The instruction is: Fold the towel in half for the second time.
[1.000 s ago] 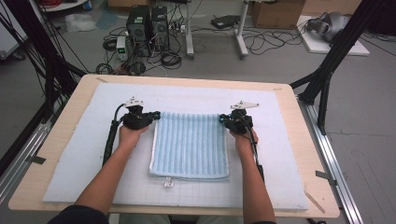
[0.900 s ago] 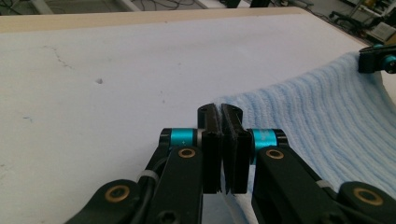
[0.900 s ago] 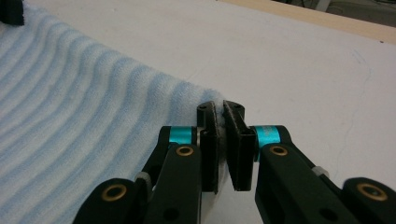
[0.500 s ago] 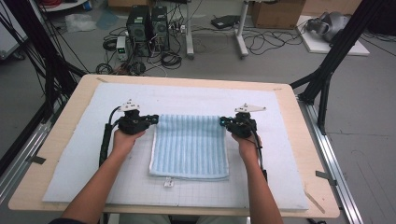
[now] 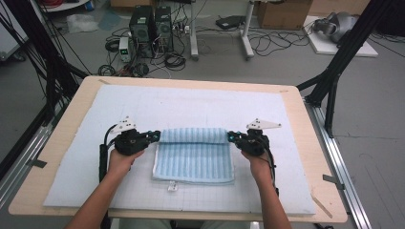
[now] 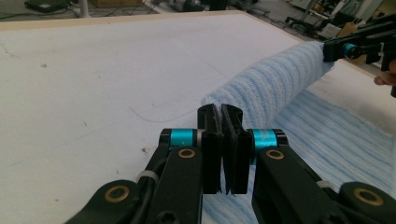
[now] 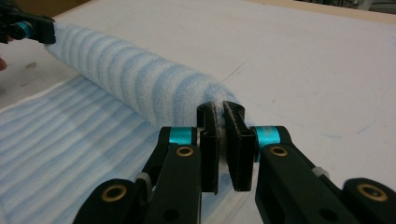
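The blue striped towel (image 5: 193, 155) lies on the white mat (image 5: 200, 102) that covers the surface, near the person's edge, with its far edge lifted and curled toward the person into a loose roll. The left hand-held gripper (image 5: 154, 135) is clamped on the left far corner of the towel, and the right hand-held gripper (image 5: 232, 137) is clamped on the right far corner; in both gripper views only a thin margin of fabric sits between the closed jaws. Risk: a shallow pinch may slip under tension, dropping one corner and skewing the fold. If the two hands travel at unequal rates, the fold line runs diagonal and the edges fail to align. Dragging the lifted layer low may bunch the lower layer or shift it across the mat.
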The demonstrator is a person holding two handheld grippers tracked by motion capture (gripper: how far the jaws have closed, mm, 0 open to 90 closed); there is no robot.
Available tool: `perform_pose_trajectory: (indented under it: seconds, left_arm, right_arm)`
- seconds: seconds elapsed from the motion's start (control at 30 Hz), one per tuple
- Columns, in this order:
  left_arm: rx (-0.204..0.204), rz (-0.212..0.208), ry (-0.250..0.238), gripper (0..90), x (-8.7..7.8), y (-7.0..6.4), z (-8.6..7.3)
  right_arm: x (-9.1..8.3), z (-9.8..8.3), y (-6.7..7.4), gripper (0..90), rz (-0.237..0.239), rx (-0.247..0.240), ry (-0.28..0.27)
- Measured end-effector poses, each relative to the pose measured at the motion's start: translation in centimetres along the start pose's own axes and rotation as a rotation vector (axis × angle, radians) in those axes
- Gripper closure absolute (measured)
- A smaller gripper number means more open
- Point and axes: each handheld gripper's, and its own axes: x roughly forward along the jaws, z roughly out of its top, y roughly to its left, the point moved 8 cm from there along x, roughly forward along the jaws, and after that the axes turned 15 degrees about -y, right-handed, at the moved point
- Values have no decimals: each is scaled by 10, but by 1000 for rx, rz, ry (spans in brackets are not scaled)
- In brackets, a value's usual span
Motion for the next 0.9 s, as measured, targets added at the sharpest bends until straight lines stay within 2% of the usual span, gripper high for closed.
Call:
perform_pose_trajectory:
  seconds: [0.3,0.43,0.63,0.9]
  left_arm:
    - [43,-37,17,863,-24,-29,-14]
    - [62,-58,26,862,-34,-41,-20]
    - [68,-63,37,860,-44,-50,-26]
    - [81,-70,40,858,-54,-57,-29]
  right_arm:
    - [-29,-18,23,848,-1,-6,-20]
    - [-39,-29,32,846,-3,7,-21]
    - [-50,-37,43,846,1,2,-12]
    - [-60,-41,53,845,19,-32,-2]
